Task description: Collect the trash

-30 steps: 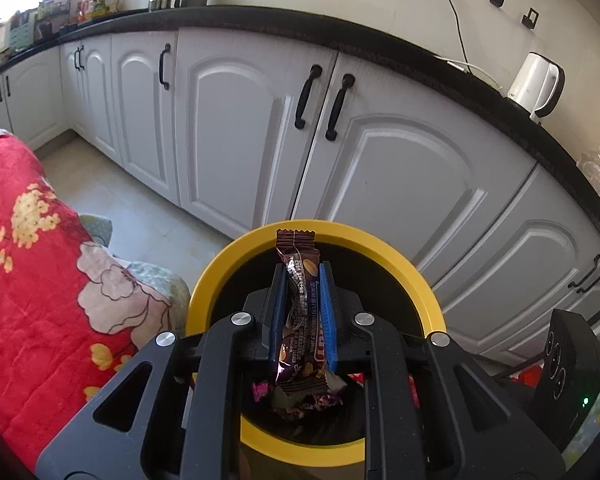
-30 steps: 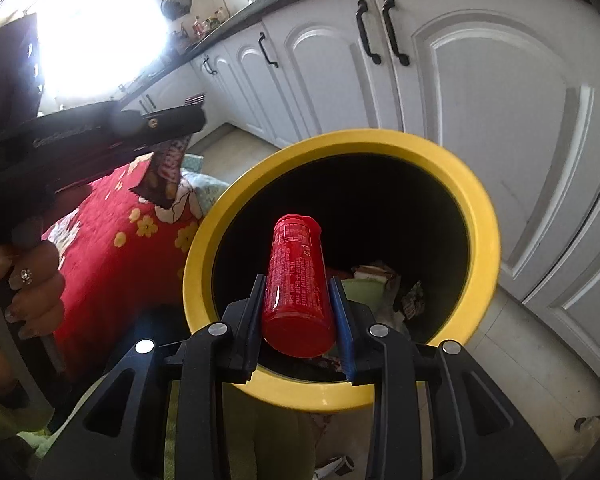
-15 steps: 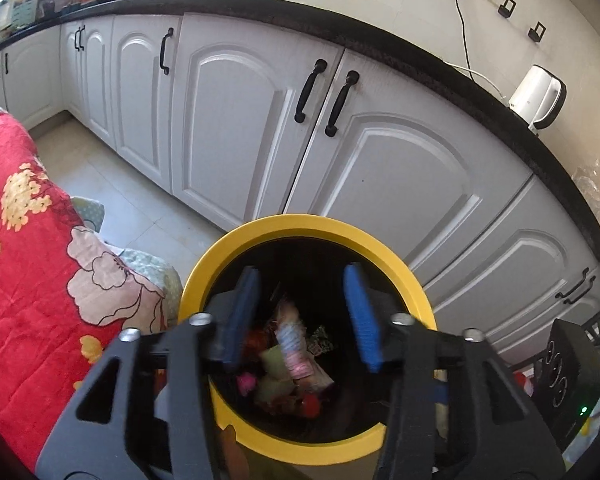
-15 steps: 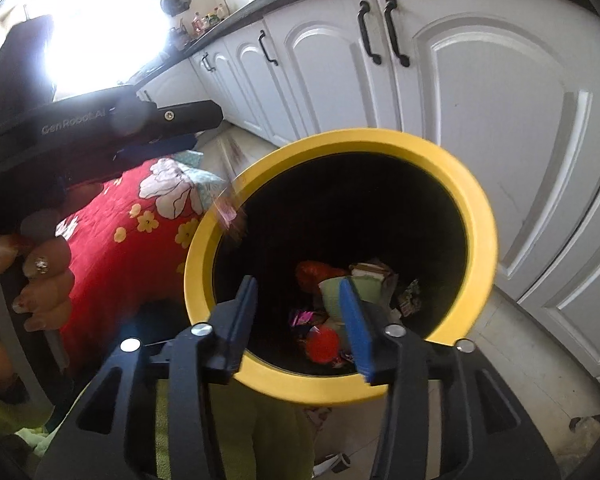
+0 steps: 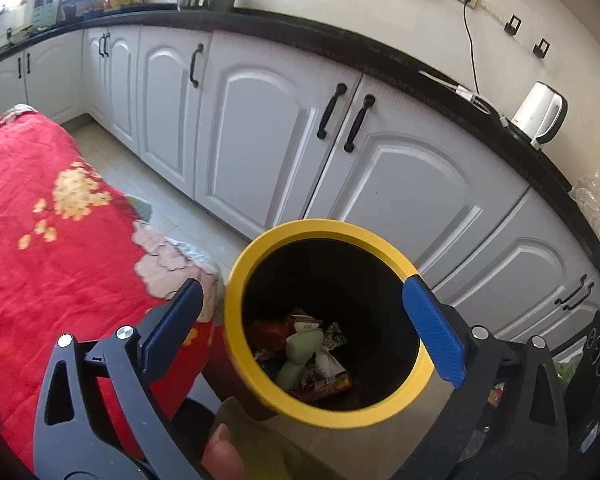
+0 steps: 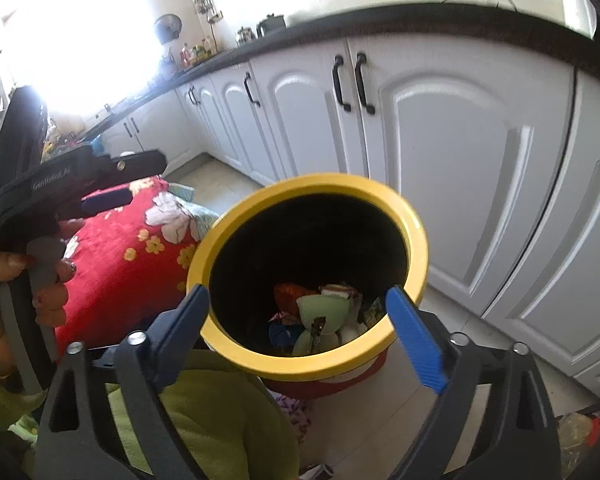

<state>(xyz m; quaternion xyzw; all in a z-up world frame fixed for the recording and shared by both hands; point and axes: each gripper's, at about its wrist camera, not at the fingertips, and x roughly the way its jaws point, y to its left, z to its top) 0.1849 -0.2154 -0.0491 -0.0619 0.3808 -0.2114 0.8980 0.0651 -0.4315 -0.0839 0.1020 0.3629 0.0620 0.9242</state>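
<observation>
A bin with a yellow rim [image 5: 320, 230] stands on the floor by the cabinets; it also shows in the right wrist view [image 6: 418, 248]. Several wrappers and pieces of trash [image 5: 304, 354] lie at its bottom, also seen in the right wrist view [image 6: 320, 316]. My left gripper [image 5: 304, 328] hangs above the bin's mouth, wide open and empty. My right gripper [image 6: 300, 328] is also wide open and empty above the bin. The left gripper shows from the side in the right wrist view [image 6: 104, 184], left of the bin.
A table with a red floral cloth [image 5: 52, 240] stands left of the bin. White cabinets [image 5: 260, 128] with black handles run behind it under a dark counter holding a white kettle [image 5: 540, 114]. A black device [image 5: 596, 380] is at the right.
Both grippers opened: the left let go of the brown snack wrapper and the right let go of the red can. Both dropped into the bin. Both grippers then rose and opened wider.
</observation>
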